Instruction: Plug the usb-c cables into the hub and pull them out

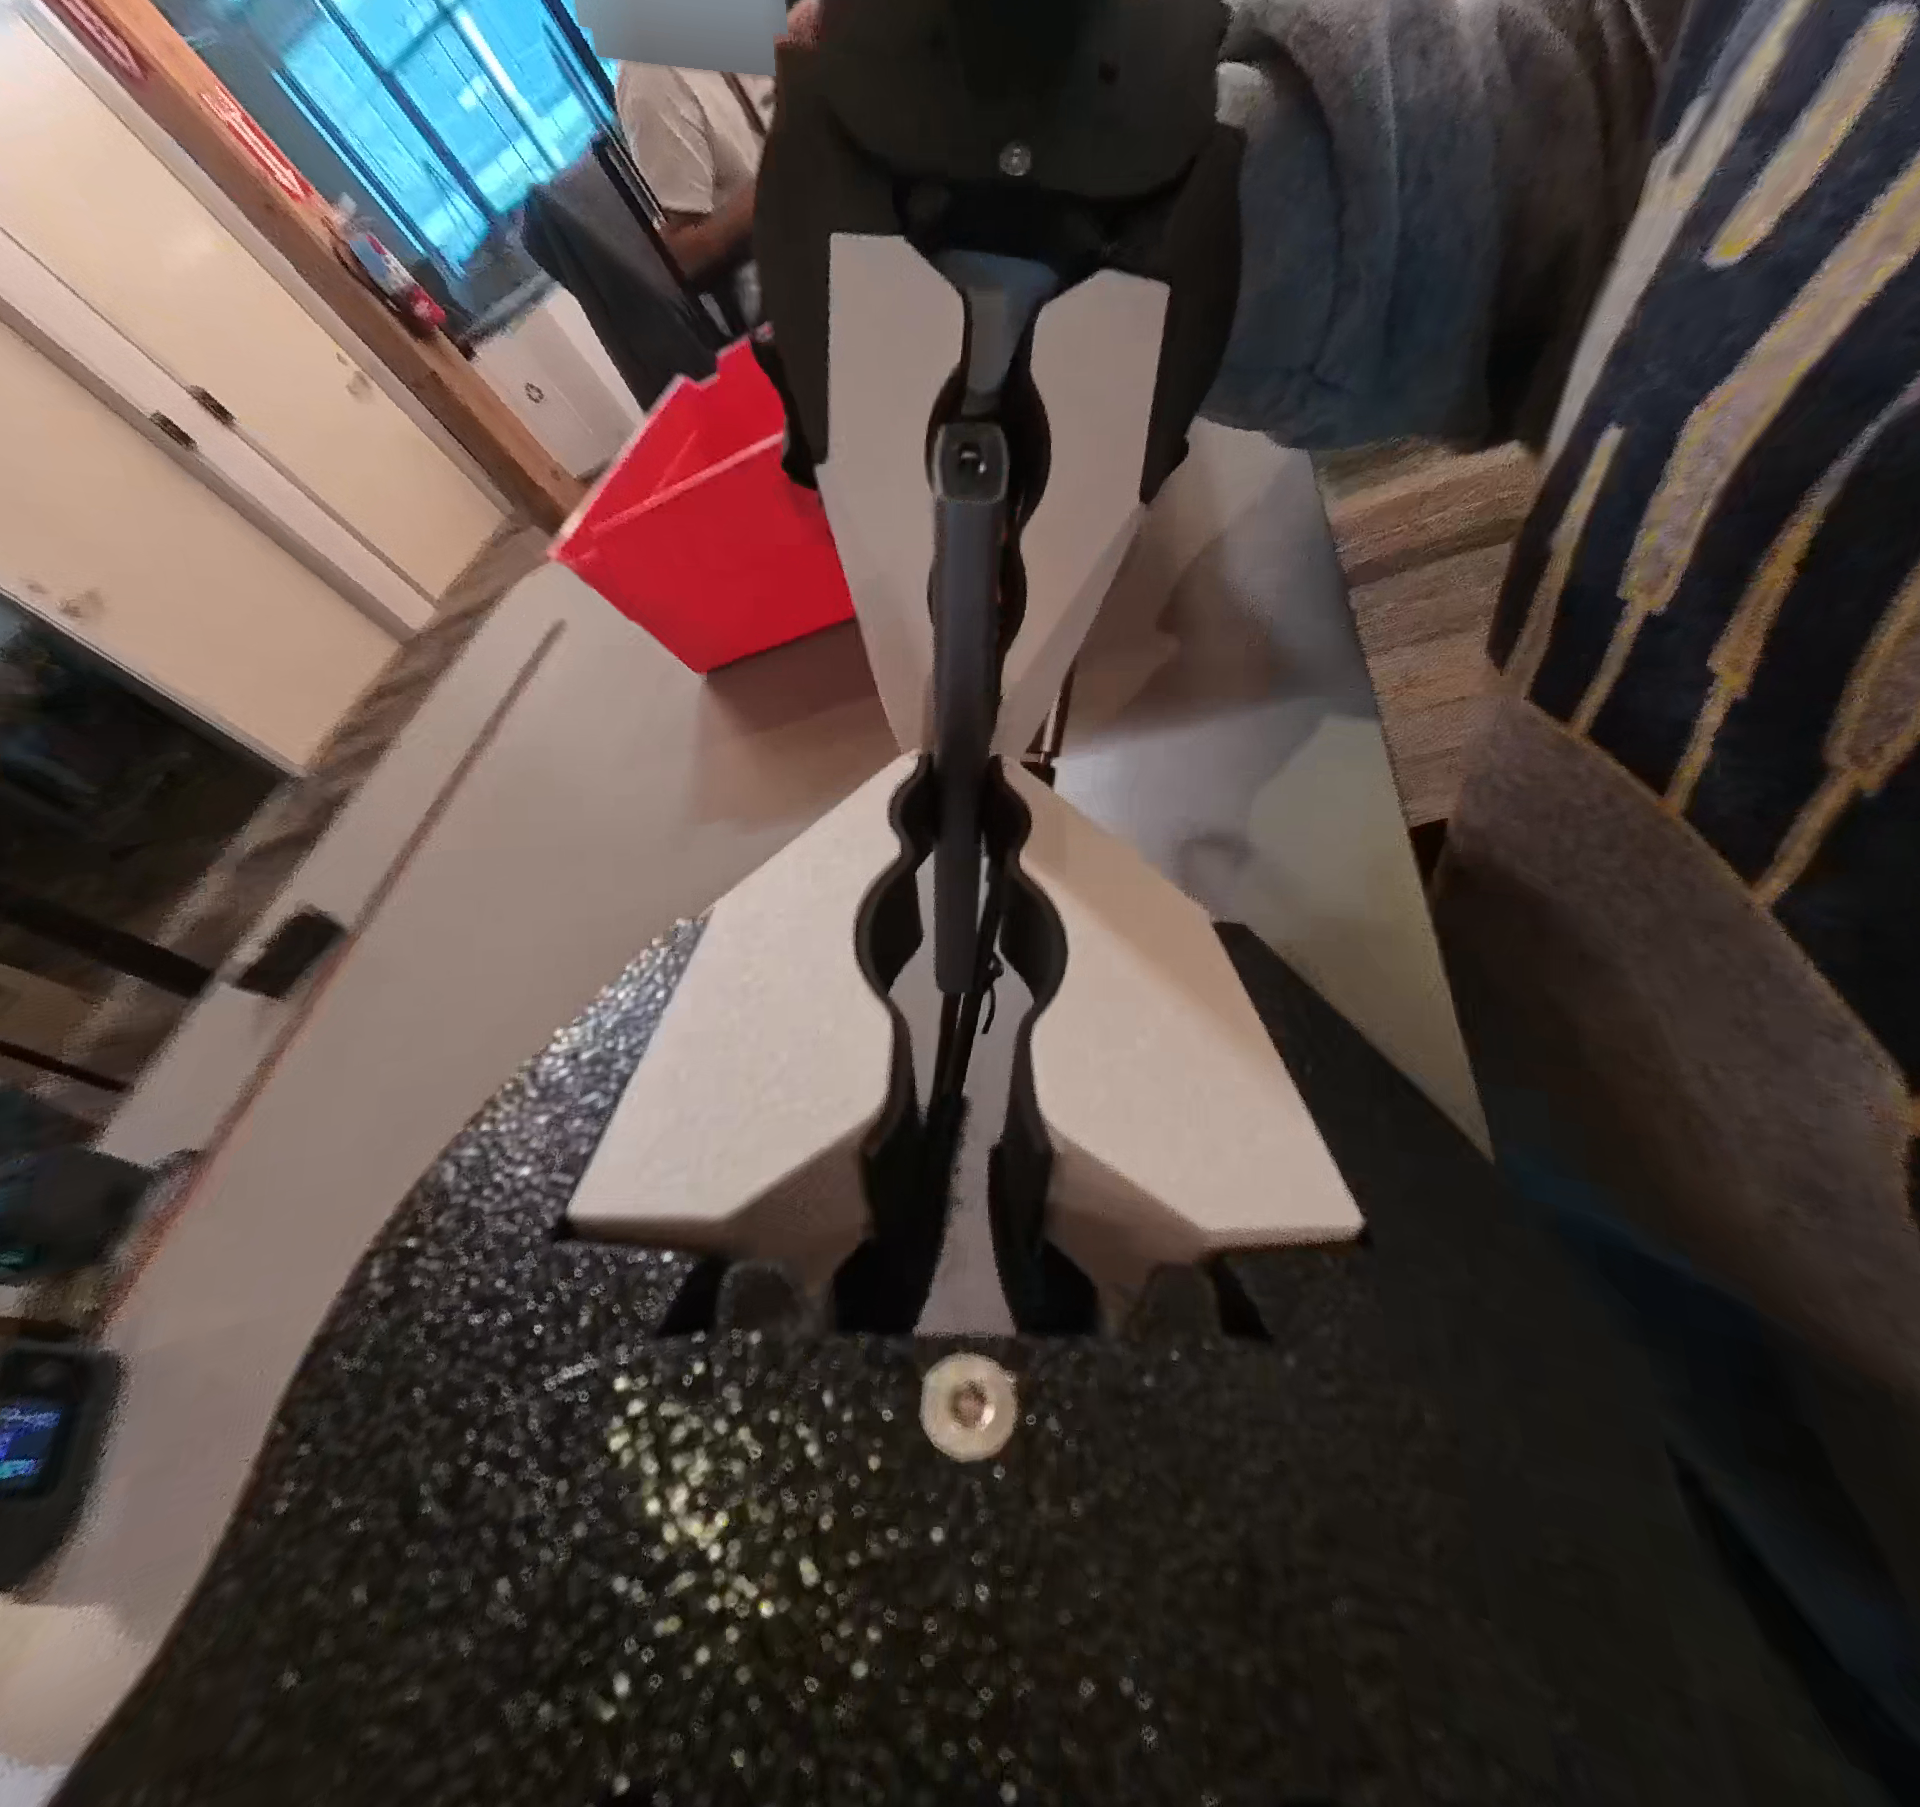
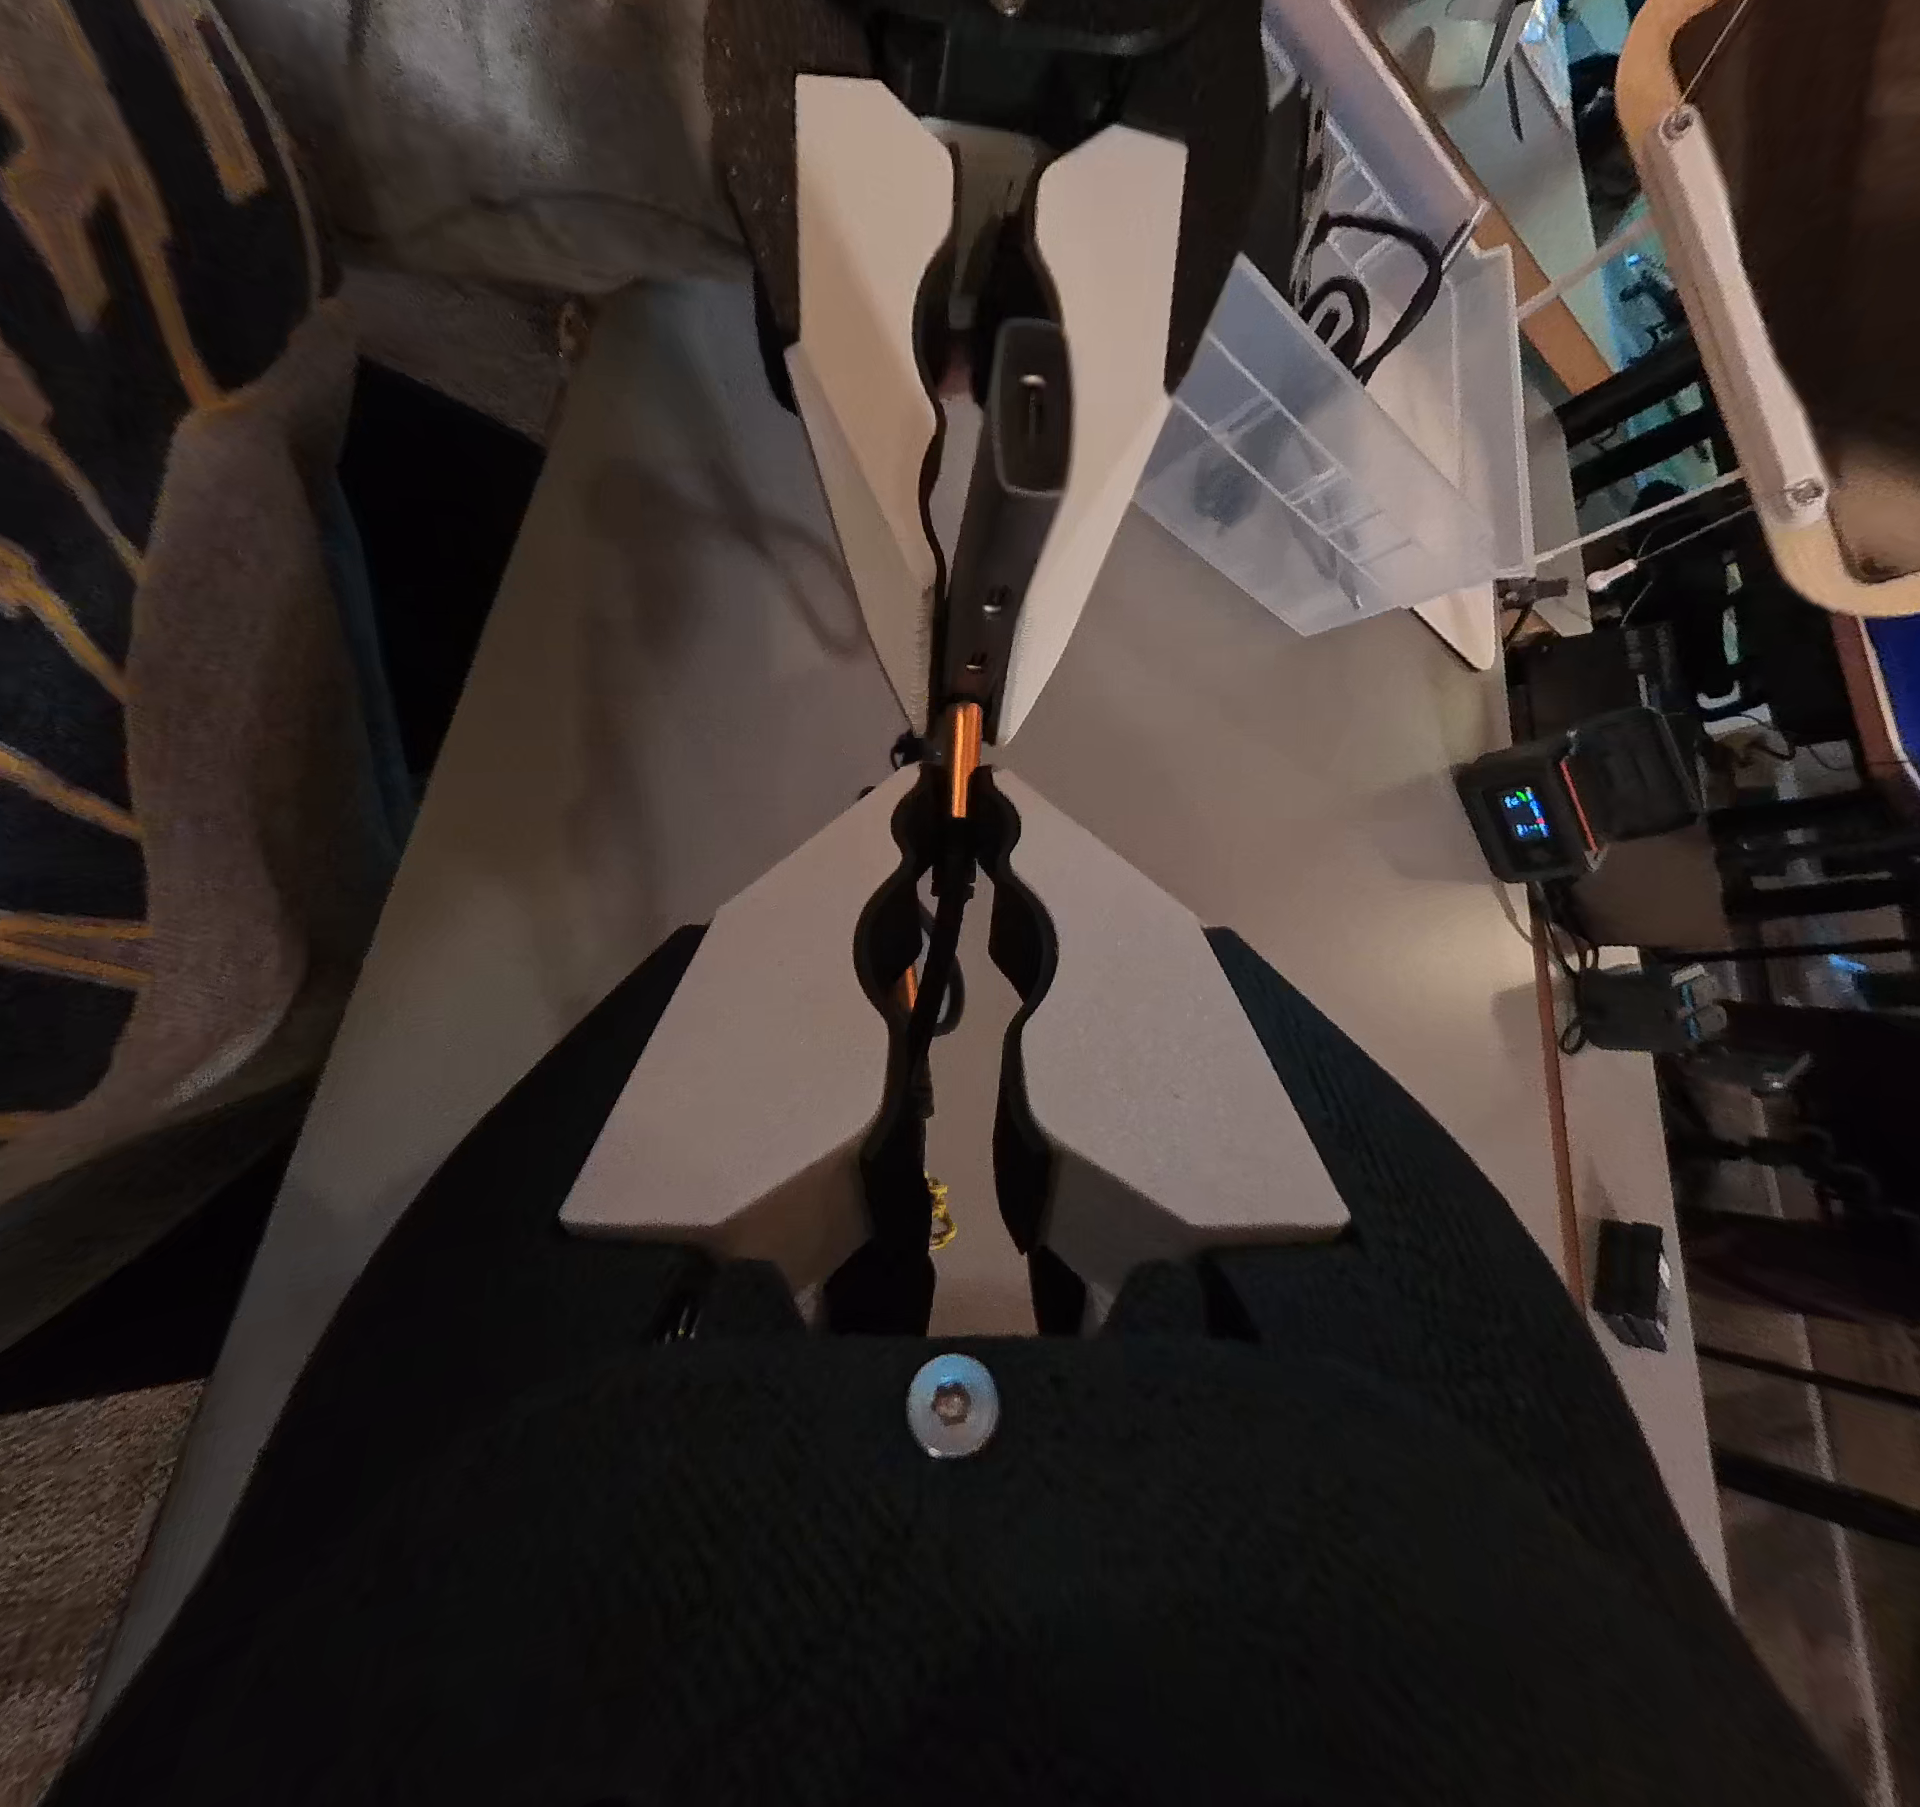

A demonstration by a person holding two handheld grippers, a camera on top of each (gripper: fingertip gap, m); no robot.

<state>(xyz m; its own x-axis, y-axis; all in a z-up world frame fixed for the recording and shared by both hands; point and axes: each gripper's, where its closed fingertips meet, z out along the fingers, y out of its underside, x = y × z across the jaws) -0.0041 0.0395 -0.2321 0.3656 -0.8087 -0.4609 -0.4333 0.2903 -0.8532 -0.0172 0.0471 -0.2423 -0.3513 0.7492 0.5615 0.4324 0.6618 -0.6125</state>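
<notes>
My left gripper (image 1: 961,770) is shut on a slim dark grey hub (image 1: 966,614), which sticks out forward past its fingertips. In the right wrist view the hub (image 2: 1023,407) sits between the left gripper's (image 2: 961,708) white fingers, with small ports along its side. My right gripper (image 2: 956,801) is shut on an orange USB-C plug (image 2: 958,760) with a black cable (image 2: 935,988) trailing back between its fingers. The two grippers face each other tip to tip above the table. The plug's tip meets the near end of the hub; how deep it sits is hidden. The right gripper (image 1: 982,708) also shows in the left wrist view.
A white table (image 1: 520,770) lies below. A red bin (image 1: 717,552) stands on it beyond the grippers. A clear plastic organiser (image 2: 1330,469) holding black cables is to the right. A small device with a lit screen (image 2: 1538,822) sits at the table's edge. A patterned sleeve (image 1: 1714,407) is close by.
</notes>
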